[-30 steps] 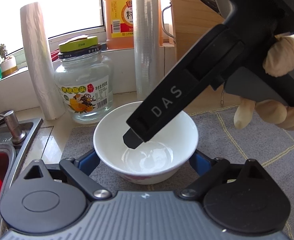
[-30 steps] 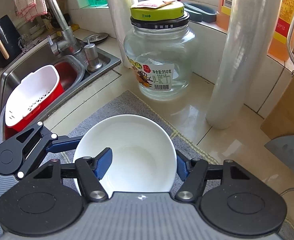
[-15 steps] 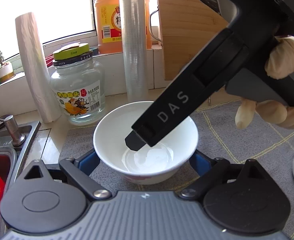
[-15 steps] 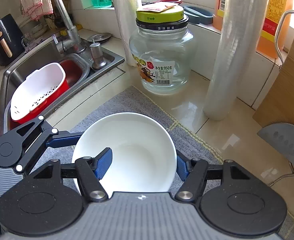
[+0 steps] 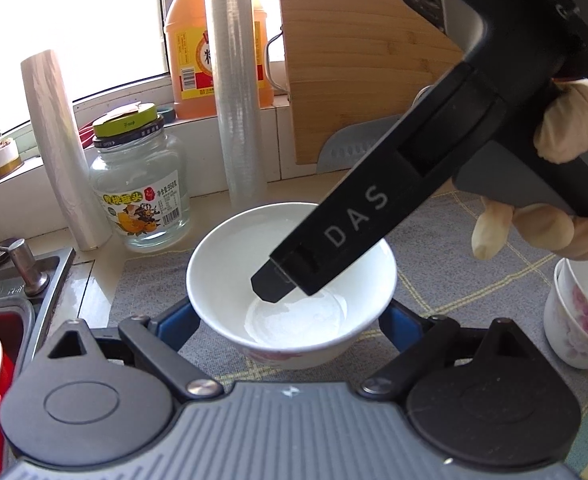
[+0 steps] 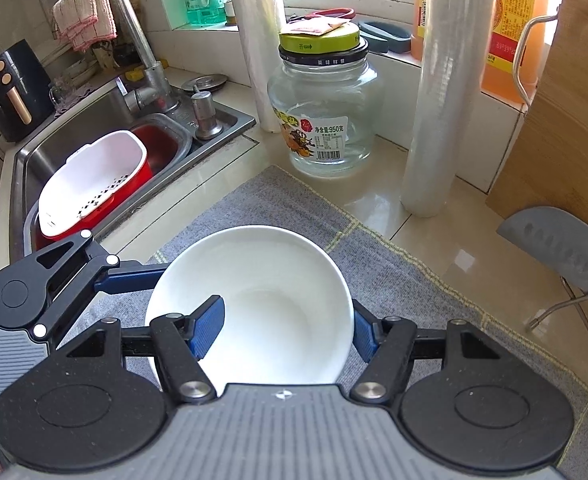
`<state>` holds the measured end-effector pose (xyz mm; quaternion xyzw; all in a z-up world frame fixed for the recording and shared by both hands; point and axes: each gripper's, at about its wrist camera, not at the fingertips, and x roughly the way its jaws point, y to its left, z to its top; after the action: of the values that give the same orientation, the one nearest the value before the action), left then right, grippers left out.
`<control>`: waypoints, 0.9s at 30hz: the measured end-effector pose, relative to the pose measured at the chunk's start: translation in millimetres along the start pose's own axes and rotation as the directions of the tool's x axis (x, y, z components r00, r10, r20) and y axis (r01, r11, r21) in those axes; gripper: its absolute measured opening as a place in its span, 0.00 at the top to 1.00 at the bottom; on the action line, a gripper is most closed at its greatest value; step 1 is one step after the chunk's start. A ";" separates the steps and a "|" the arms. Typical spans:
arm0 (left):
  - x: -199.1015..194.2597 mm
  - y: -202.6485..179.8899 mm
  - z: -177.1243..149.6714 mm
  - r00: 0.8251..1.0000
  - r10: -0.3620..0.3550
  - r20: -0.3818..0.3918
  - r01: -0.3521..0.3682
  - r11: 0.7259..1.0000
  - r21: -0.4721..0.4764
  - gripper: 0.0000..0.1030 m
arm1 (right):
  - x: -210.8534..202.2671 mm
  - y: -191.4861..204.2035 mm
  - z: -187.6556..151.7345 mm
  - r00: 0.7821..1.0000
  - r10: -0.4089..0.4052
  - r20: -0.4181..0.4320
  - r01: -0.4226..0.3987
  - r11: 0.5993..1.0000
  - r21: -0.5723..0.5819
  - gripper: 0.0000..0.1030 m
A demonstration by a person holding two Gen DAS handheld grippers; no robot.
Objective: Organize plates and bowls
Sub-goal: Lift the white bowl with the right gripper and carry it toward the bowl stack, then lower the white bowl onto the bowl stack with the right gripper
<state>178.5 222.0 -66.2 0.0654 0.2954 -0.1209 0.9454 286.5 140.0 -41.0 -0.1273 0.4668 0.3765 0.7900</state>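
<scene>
A white bowl with a pink pattern on its outside sits between the blue pads of my left gripper, which grips it from both sides over the grey mat. My right gripper grips the same bowl: one blue pad is inside the bowl and the other is outside its rim. The right gripper's black finger reaches into the bowl in the left wrist view. A stack of small floral cups stands at the right.
A glass jar with a green lid, two film rolls and an orange bottle stand behind. A wooden cutting board and cleaver lie to the right. The sink with a red-and-white colander is to the left.
Both grippers and the bowl have moved back and to the right, away from the jar. The floral cups have come into the left wrist view.
</scene>
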 end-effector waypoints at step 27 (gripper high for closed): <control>-49.1 -48.4 9.5 0.999 -0.036 0.019 0.034 0.997 0.075 0.08 | -64.3 14.1 -46.6 0.997 -0.049 0.064 0.048 0.999 0.025 0.31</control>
<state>131.6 182.9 -32.7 0.0942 0.2821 -0.1490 0.9431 228.5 93.3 -10.0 -0.1171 0.4421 0.3556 0.8151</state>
